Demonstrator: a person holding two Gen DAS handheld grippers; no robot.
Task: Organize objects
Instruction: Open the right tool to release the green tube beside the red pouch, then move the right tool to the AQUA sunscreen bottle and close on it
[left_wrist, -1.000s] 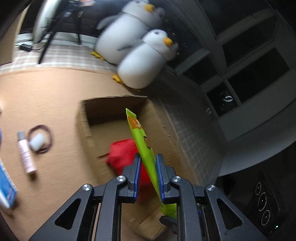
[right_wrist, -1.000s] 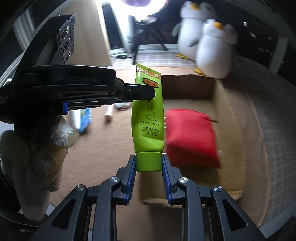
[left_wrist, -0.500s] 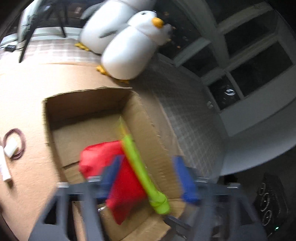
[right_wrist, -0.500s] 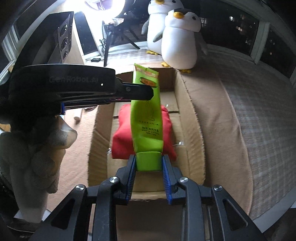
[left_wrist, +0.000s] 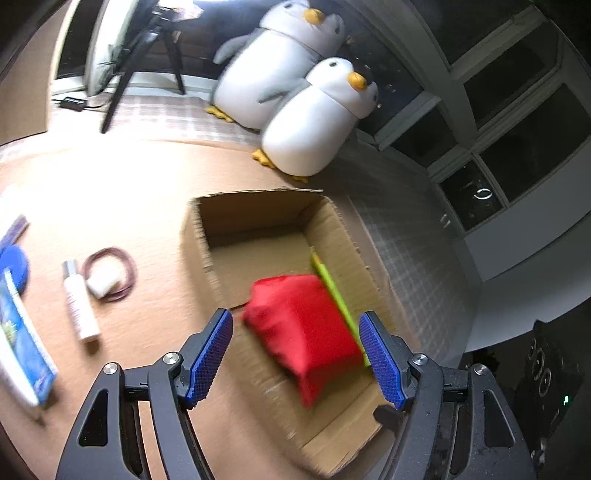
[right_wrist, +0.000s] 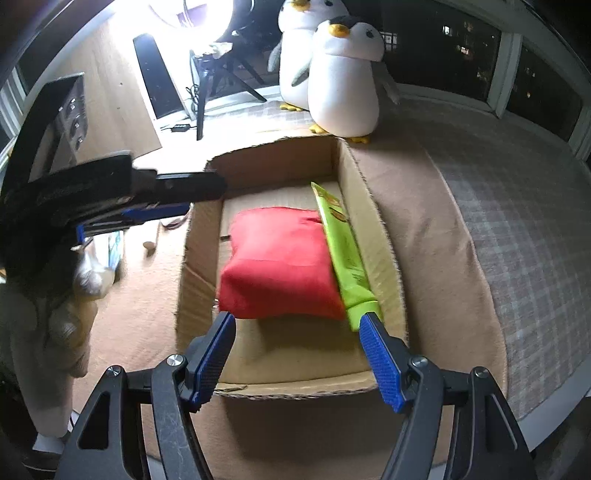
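Note:
An open cardboard box sits on the tan mat. Inside lie a red pouch and a green tube, the tube wedged between the pouch and the box's right wall. My left gripper is open and empty above the box's near end; it also shows at the left of the right wrist view. My right gripper is open and empty at the box's near wall, its right fingertip by the tube's cap.
On the mat left of the box lie a white bottle, a white item inside a brown band loop, and blue packets. Two plush penguins stand behind the box. A tripod stands at the back.
Both grippers have opened and let go of the green tube. It has dropped into the box beside the red pouch. The left gripper has drawn back to the left.

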